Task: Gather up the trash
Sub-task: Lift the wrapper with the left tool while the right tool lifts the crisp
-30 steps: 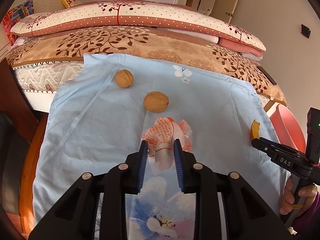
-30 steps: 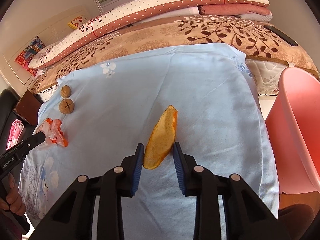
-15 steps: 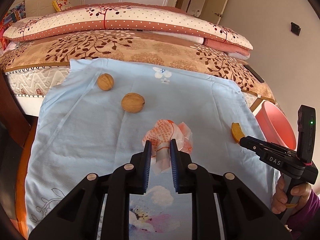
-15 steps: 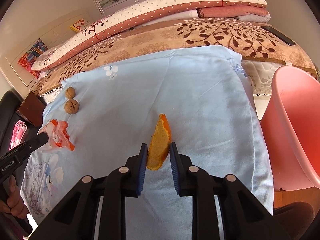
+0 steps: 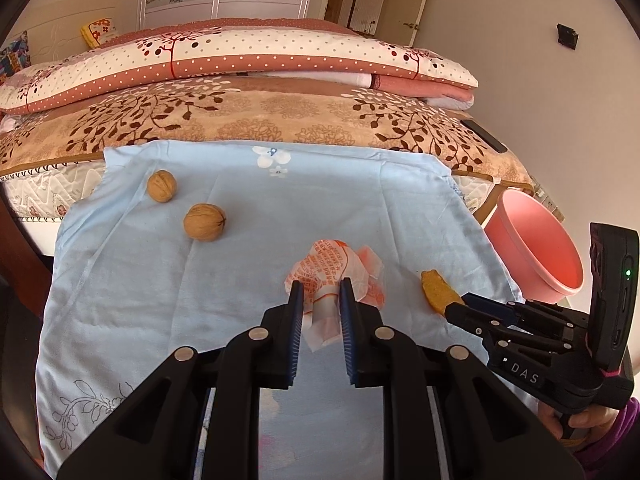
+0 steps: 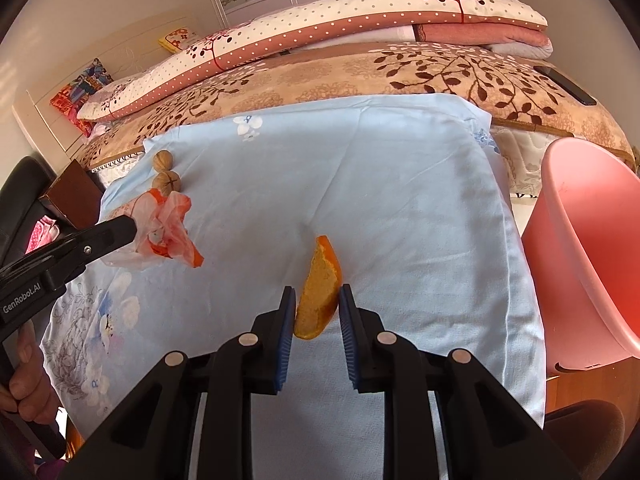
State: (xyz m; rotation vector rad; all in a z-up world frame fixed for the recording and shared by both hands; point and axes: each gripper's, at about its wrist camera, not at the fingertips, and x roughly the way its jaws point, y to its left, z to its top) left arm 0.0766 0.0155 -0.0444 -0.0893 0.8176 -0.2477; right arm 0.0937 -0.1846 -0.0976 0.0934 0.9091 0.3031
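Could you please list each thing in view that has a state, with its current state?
left gripper: shut on the wrapper, jaws just closed.
right gripper: shut on the orange peel, jaws just closed.
wrapper: crumpled, gripped.
orange peel: gripped, standing on edge.
two walnuts: whole, resting loose on the blue cloth.
pink bin: open.

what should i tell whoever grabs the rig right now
Left gripper: jaws have just been closing, now shut on the wrapper, lifted off the blue sheet.
Right gripper: also just closed, shut on the orange peel, lifted too.
Pink bin: beside the bed on the right; nothing dropped in yet.
Left to do: carry both to the bin and release.
Two walnuts remain on the sheet; whether they count as trash is unclear.
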